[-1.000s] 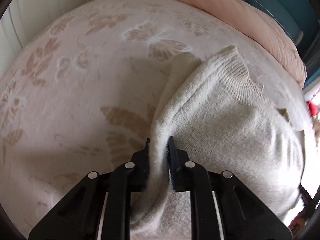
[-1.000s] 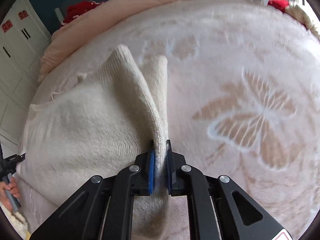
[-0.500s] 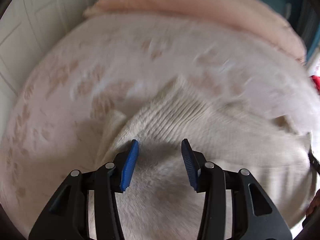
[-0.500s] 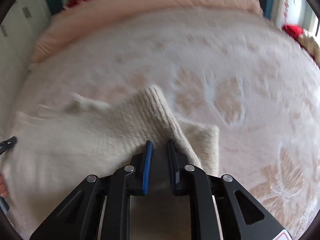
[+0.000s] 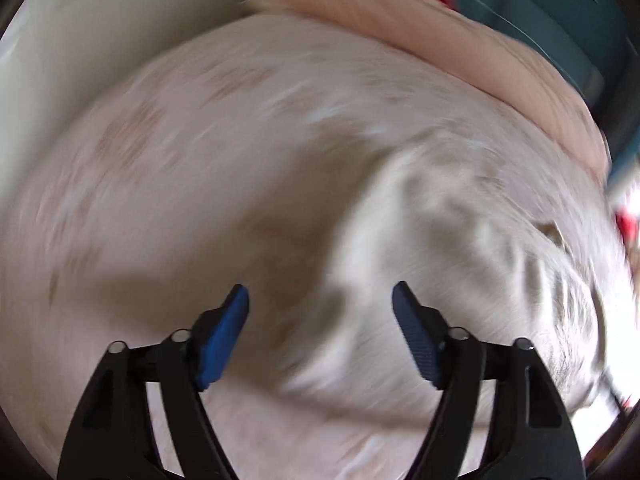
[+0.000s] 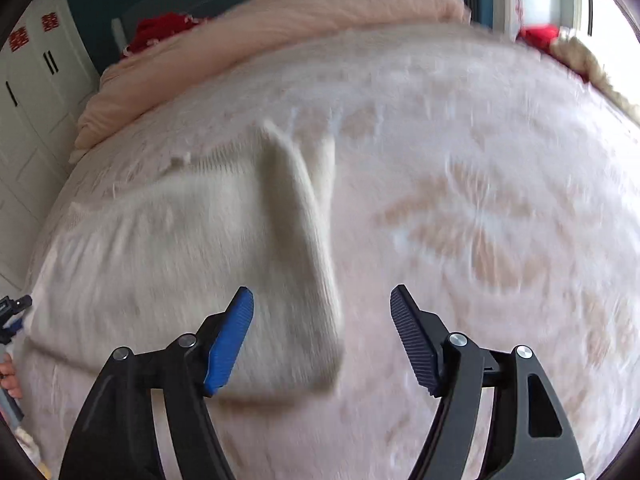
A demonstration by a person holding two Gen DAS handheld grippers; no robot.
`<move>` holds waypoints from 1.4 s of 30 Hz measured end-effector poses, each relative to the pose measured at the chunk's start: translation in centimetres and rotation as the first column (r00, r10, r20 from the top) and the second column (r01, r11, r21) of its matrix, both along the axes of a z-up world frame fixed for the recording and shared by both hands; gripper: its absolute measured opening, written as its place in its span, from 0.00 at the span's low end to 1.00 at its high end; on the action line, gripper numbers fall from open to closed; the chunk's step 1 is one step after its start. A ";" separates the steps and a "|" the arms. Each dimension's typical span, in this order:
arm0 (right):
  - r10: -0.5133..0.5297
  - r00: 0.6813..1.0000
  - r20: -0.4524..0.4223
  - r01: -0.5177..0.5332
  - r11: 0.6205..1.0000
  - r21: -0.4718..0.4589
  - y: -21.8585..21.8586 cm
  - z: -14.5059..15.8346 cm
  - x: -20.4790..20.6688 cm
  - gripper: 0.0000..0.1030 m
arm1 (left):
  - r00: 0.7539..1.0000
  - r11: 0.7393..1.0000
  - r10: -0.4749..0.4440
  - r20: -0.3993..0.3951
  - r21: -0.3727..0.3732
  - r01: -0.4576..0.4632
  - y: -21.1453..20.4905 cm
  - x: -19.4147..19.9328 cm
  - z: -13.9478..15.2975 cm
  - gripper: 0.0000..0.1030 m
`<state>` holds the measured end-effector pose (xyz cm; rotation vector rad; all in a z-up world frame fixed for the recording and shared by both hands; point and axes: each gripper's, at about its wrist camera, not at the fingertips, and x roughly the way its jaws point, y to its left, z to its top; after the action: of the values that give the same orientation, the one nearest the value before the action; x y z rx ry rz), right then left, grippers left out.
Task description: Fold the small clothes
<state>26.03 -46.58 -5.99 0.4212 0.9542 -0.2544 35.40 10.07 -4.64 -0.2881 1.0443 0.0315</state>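
Both claws gape wide, empty — left claw (image 5: 320, 300), right claw (image 6: 322, 300). Cream sweater (image 6: 180, 248) lies on the bed (image 6: 480, 140), at 10 o'clock from the right claw, one sleeve folded over the body. Judged: first fold down — further folds left.

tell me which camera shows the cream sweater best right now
The right wrist view. The cream sweater lies nearly whole on the bed cover, its folded-in sleeve clear despite slight blur. The left wrist view shows the sweater only as a heavily blurred pale shape at the right.
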 end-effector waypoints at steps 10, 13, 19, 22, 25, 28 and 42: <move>-0.045 0.996 0.074 0.020 0.949 0.314 0.0 -1.5 2.5 0.21 | 0.993 0.960 0.056 -0.105 -0.268 -0.082 -1.1 1.9 -3.4 0.24; -0.027 0.992 0.119 -0.009 0.957 0.291 -0.1 1.8 1.1 0.19 | 0.997 0.962 0.039 -0.071 -0.269 -0.057 -0.8 0.8 -1.0 0.20; 0.030 0.999 0.025 -0.035 0.969 0.243 -0.2 3.2 -4.8 0.21 | 0.990 0.961 -0.039 -0.138 -0.278 -0.001 0.7 -5.4 1.1 0.20; 0.031 0.993 -0.111 -0.007 0.977 0.215 -0.5 -1.9 -6.4 0.33 | 0.974 0.973 -0.053 -0.219 -0.231 0.001 0.0 -7.6 -3.4 0.25; -0.114 0.992 -0.052 0.124 0.961 0.245 -1.7 0.2 -8.1 0.36 | 0.989 0.971 -0.003 -0.149 -0.236 -0.033 0.0 -8.1 -3.0 0.34; -0.162 0.979 0.123 0.152 0.985 0.084 -0.3 6.6 -8.2 0.37 | 0.993 0.983 0.007 -0.115 -0.184 -0.028 -0.3 -7.2 -2.1 0.42; 0.408 0.903 -0.132 -0.398 0.912 0.096 18.9 -1.3 13.1 0.00 | 0.990 0.950 0.030 -0.137 -0.305 -0.071 0.7 -6.8 -3.4 0.25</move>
<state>39.16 -27.65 -7.28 0.2580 1.1767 0.1266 28.59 10.72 -8.02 -0.6044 1.1726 -0.0687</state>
